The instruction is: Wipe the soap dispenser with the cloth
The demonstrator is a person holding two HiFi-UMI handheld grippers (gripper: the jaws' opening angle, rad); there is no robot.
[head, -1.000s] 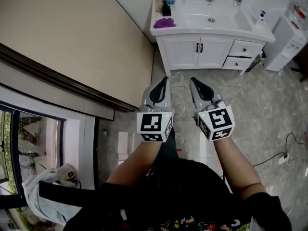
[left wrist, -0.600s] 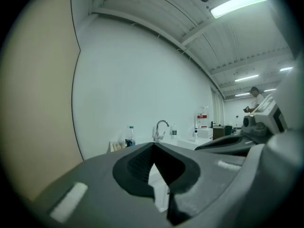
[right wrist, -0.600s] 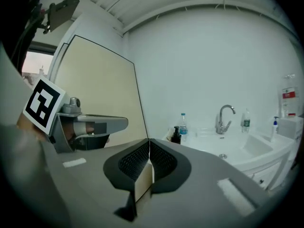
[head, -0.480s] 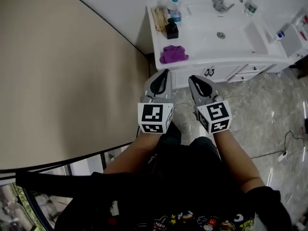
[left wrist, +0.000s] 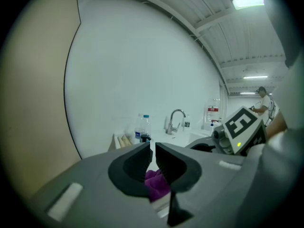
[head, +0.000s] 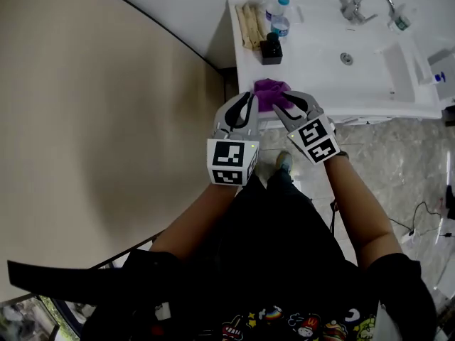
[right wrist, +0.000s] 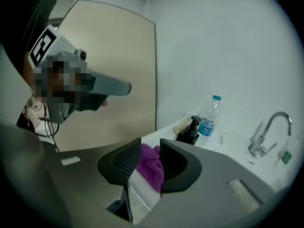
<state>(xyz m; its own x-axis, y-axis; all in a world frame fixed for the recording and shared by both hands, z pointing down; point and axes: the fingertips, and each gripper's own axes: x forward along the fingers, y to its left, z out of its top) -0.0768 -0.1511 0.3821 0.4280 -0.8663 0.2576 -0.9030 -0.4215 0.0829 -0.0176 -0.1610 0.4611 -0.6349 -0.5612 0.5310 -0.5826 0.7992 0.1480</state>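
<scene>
The purple cloth (head: 267, 89) lies bunched at the front left of the white vanity top (head: 320, 77). Behind it, near the wall, stands the black soap dispenser (head: 271, 49). My right gripper (head: 287, 101) hovers at the cloth's near edge. In the right gripper view its jaws (right wrist: 150, 148) stand a little apart, the cloth (right wrist: 152, 164) showing in the gap and the dispenser (right wrist: 192, 130) beyond. My left gripper (head: 245, 102) is just left of the cloth, off the counter's front edge. Its jaws (left wrist: 153, 148) are nearly together and empty, with the cloth (left wrist: 157, 184) below them.
A water bottle (head: 280, 13) and a pale folded bundle (head: 250, 24) sit beside the dispenser. The basin with its drain (head: 346, 58) and faucet (head: 366, 2) lies to the right. A beige wall panel (head: 106, 119) closes the left side; marble floor (head: 398, 162) is below.
The vanity has come much closer in the head view. Both grippers have moved forward from over the floor to the counter's front edge, the right one reaching the cloth.
</scene>
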